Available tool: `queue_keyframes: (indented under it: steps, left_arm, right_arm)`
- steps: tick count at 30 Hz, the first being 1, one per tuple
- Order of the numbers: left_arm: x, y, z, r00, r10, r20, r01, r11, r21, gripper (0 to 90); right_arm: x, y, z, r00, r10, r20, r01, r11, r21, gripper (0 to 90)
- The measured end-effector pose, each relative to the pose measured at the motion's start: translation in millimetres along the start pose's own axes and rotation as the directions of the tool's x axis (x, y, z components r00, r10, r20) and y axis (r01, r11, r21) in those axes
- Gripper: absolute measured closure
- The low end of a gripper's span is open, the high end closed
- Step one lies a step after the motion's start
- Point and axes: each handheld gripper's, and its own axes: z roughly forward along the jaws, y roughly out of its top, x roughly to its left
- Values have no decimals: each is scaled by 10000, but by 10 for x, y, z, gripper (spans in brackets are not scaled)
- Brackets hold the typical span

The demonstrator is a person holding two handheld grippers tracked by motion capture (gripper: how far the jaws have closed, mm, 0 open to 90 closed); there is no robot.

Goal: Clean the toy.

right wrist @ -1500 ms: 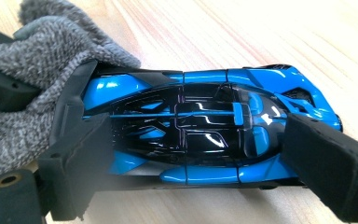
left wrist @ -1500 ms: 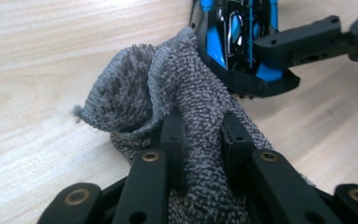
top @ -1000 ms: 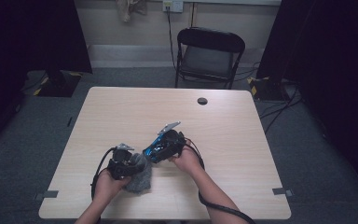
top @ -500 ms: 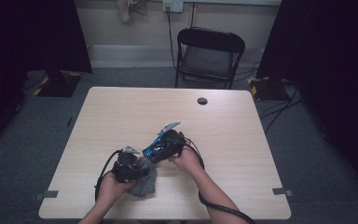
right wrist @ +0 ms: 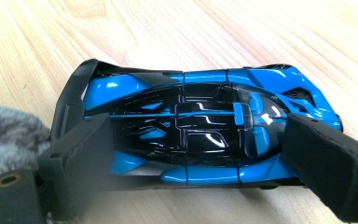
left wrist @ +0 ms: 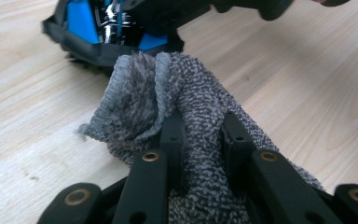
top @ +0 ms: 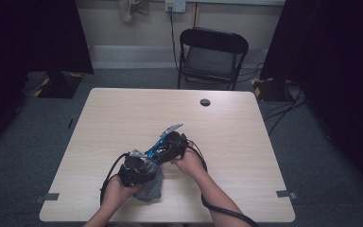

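— Little has shifted since the earlier frame: the left gripper (top: 137,171) nudged its grey cloth (left wrist: 186,102) nearer the blue toy car (right wrist: 200,126).
— Grips?
— Left fingers (left wrist: 172,140) pinch the cloth; the right gripper (right wrist: 198,154) clamps the car on the counter (top: 123,118).
— Next?
— Probably wiping its rear.

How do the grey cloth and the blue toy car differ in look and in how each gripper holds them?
The cloth is soft, fuzzy and crumpled; the toy car is hard, glossy and rigid. The cloth is grey; the car is blue and black. The left gripper pinches a narrow fold of cloth; the right gripper spans the car's length. Both sit at the wooden table.
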Motion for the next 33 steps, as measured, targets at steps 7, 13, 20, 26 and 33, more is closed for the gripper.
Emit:
queue_keyframes:
  steps: [7,13,20,26,33]
  left_arm:
    - [-61,27,46,9998,126,149,-125,9999,-31,749]
    - [-79,38,68,9992,213,329,-212,9998,-55,749]
    - [-137,59,94,9976,385,574,-384,9993,-27,745]
    - [-120,56,9,9969,394,679,-392,9992,-44,745]
    - [-32,27,-208,9985,214,508,-201,9995,-259,745]
  right_arm:
    - [0,0,0,10000,6,-1,-6,10000,1,89]
    - [1,-1,0,10000,9,2,-9,10000,-13,89]
    - [0,0,0,10000,-9,2,9,10000,-4,89]
    - [0,5,0,10000,-3,-1,3,10000,44,89]
    - [0,3,-2,10000,2,2,-2,10000,51,89]
